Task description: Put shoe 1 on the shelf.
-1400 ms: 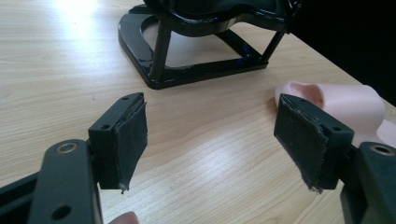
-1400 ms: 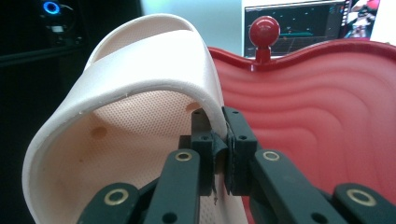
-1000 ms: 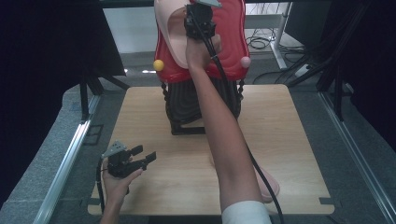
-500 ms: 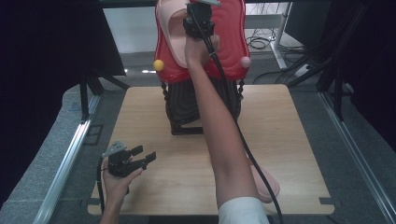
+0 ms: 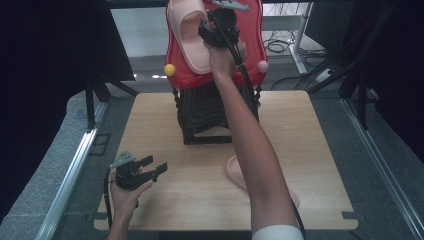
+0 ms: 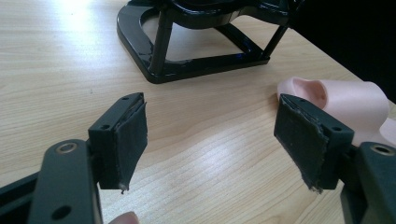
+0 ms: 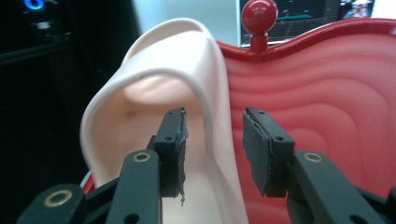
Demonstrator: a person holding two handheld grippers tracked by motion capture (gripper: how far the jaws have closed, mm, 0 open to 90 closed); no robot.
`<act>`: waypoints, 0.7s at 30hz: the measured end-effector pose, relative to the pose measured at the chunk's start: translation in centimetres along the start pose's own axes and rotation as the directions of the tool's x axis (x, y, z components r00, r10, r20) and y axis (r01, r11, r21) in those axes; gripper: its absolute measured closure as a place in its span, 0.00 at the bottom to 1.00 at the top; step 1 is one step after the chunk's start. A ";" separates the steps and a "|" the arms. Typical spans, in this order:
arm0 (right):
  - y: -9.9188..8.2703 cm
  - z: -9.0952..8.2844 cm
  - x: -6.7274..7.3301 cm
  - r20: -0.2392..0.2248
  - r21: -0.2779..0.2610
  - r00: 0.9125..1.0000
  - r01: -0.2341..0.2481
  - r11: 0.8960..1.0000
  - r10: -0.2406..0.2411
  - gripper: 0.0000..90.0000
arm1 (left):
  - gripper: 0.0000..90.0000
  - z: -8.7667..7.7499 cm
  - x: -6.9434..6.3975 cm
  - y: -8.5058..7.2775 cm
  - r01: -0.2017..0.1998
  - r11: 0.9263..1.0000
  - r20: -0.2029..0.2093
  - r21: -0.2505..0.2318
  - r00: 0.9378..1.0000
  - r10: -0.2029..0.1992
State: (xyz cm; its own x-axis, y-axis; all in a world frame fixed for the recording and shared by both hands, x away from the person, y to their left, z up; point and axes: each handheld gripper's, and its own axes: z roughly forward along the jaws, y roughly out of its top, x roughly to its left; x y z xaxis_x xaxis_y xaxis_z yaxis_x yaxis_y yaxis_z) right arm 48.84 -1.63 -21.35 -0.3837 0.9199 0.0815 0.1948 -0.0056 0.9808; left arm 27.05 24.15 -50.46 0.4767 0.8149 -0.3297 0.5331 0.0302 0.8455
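A pale wooden table (image 5: 310, 150) sits between dark curtains, a black stand (image 5: 205, 120) with a red shelf (image 5: 252, 45) at its far side. Up top, the right gripper (image 5: 216, 31) is at the pink slipper (image 5: 187, 35) on that shelf; its jaws have just been opening, the slipper's rim between them, pads off it. Low left, the left gripper (image 5: 155, 167) hovers with its jaws spread, a second slipper (image 6: 345, 100) lying on the table just beyond.

A pale pink slipper (image 5: 186, 35) leans upright on the red shoe rack (image 5: 250, 45), its mate (image 5: 235, 167) flat on the table.
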 end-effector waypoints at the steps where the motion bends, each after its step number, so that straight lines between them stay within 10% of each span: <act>1: -0.2 -0.3 -0.2 -0.018 0.006 1.000 0.003 1.000 -0.002 0.66 | 0.29 0.0 0.0 0.0 -0.004 1.000 -0.002 0.002 1.000 0.004; 21: -5.4 -8.0 -3.7 -0.231 0.059 0.972 0.042 0.997 -0.027 0.65 | 0.29 1.6 -1.4 -0.4 -0.035 0.998 0.016 0.045 0.999 0.034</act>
State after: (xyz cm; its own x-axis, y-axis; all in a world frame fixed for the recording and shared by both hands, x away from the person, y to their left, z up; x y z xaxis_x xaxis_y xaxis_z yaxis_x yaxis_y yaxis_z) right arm 42.01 -8.12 -25.50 -0.5874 0.8039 0.0934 0.2313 0.0562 0.9713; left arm 27.34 22.10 -50.99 0.5060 0.8058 -0.3076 0.5475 -0.0245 0.8365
